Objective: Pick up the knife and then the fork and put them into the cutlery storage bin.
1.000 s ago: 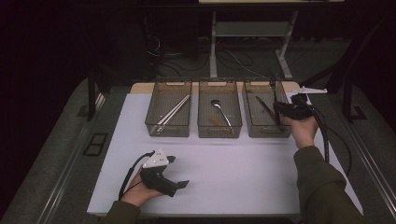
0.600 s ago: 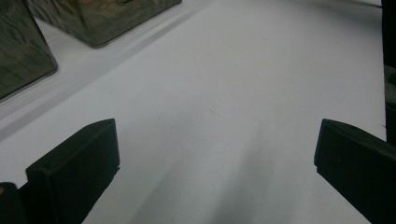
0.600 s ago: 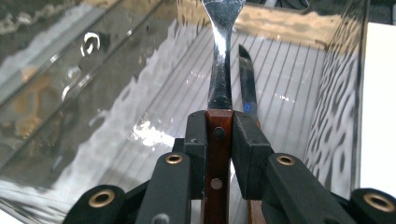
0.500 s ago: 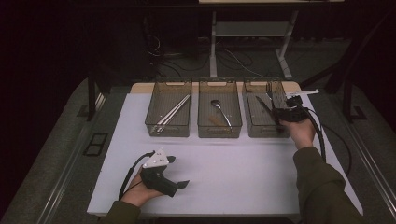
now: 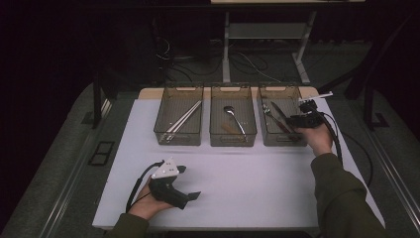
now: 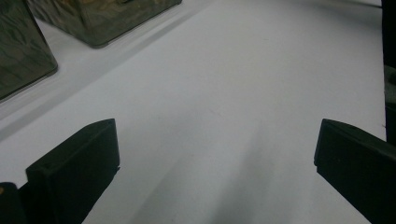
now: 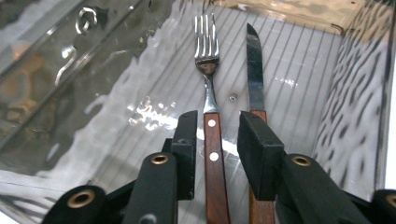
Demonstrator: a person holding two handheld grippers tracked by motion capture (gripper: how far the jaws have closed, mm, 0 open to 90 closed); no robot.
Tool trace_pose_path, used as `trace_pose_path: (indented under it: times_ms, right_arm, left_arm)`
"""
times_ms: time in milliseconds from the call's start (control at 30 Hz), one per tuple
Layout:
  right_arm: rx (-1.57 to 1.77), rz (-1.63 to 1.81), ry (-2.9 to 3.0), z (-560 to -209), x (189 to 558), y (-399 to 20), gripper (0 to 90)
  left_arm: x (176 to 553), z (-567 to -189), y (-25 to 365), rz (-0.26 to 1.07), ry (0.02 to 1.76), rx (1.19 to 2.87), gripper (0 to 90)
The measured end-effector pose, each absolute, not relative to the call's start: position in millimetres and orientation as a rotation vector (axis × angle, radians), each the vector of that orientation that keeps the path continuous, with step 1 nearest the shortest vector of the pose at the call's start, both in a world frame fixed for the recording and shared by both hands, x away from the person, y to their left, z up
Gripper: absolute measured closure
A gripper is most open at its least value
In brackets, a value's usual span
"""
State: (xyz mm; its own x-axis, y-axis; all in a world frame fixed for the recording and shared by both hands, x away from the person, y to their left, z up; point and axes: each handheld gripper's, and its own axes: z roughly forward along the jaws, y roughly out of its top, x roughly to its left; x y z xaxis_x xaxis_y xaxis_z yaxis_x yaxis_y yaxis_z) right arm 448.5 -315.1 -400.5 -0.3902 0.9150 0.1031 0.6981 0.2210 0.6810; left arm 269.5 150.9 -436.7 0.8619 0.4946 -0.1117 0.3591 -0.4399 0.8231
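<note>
3 clear bins [image 5: 233, 130] on table; right gripper [image 7: 212, 154], lowered into the rightmost bin [image 7: 355, 107], jaws just easing apart, releasing fork [image 7: 208, 88] beside knife [image 7: 254, 70]; left gripper [image 6: 215, 168] open, idle.

Two bins stand along the table's [image 5: 247, 198] far edge: the left bin [image 5: 179, 134] holds chopsticks [image 5: 184, 119], the middle bin [image 5: 233, 136] a spoon [image 5: 234, 117].

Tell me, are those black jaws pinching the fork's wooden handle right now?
Apart. In the right gripper view the right gripper straddles the fork lying in the bin; a thin gap shows beside each pad, after the jaws have just been opening.
</note>
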Motion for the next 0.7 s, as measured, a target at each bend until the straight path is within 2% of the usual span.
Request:
trace_pose_path:
  times_ms: [333,700]
  right_arm:
    - [1.485,1.074,2.169,-392.0,443.8,-317.9,44.8]
    - [1.345,1.08,2.24,-376.5,424.1,-311.0,28.0]
  left_arm:
    - [271.9,-436.3,153.1,0.182,0.631,2.071,0.0]
    - [277.6,-437.1,155.2,0.193,0.646,2.066,0.0]
